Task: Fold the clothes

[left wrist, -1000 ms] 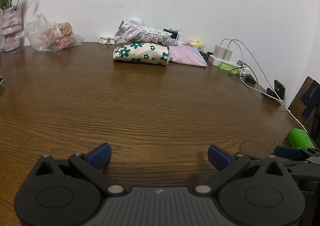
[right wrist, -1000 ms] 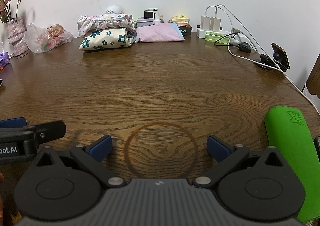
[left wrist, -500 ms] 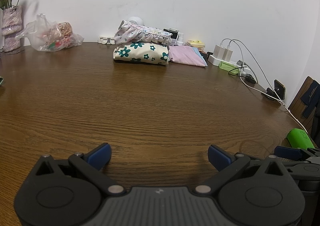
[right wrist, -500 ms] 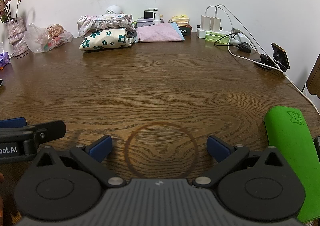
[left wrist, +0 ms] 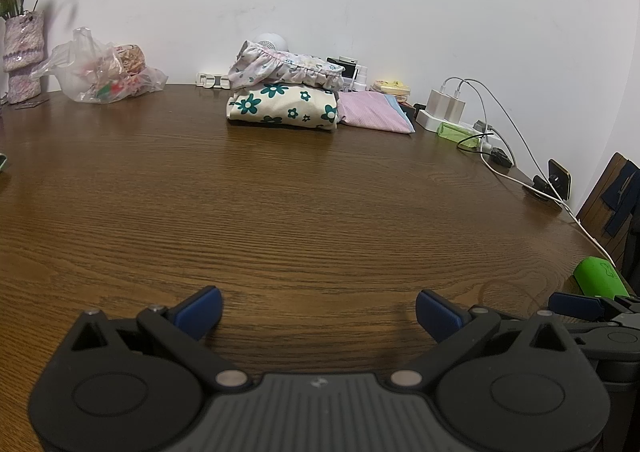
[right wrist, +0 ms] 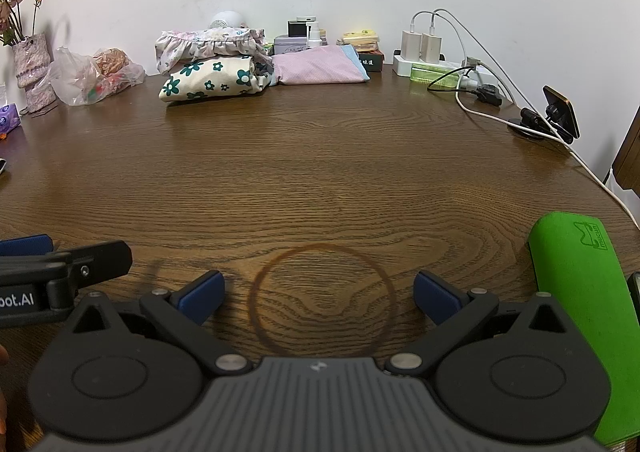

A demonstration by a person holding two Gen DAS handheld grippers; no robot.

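Folded clothes sit stacked at the far side of the wooden table [left wrist: 280, 204]: a cream garment with teal flowers [left wrist: 282, 108] [right wrist: 210, 82] under a frilled pastel floral one [left wrist: 286, 66] [right wrist: 208, 44], with a folded pink piece [left wrist: 374, 114] [right wrist: 320, 68] to their right. My left gripper [left wrist: 318, 310] hovers open over bare wood near the table's front, nothing between its blue pads. My right gripper [right wrist: 318, 298] is likewise open and empty, above a dark ring stain [right wrist: 322, 300]. Each gripper's finger shows at the edge of the other's view.
A plastic bag of snacks [left wrist: 102, 72] and a vase with flowers [left wrist: 22, 48] stand at the back left. Chargers, a power strip and cables [right wrist: 440, 60] run along the back right, with a phone on a stand [right wrist: 560, 118]. A green case [right wrist: 576, 300] lies at the right front.
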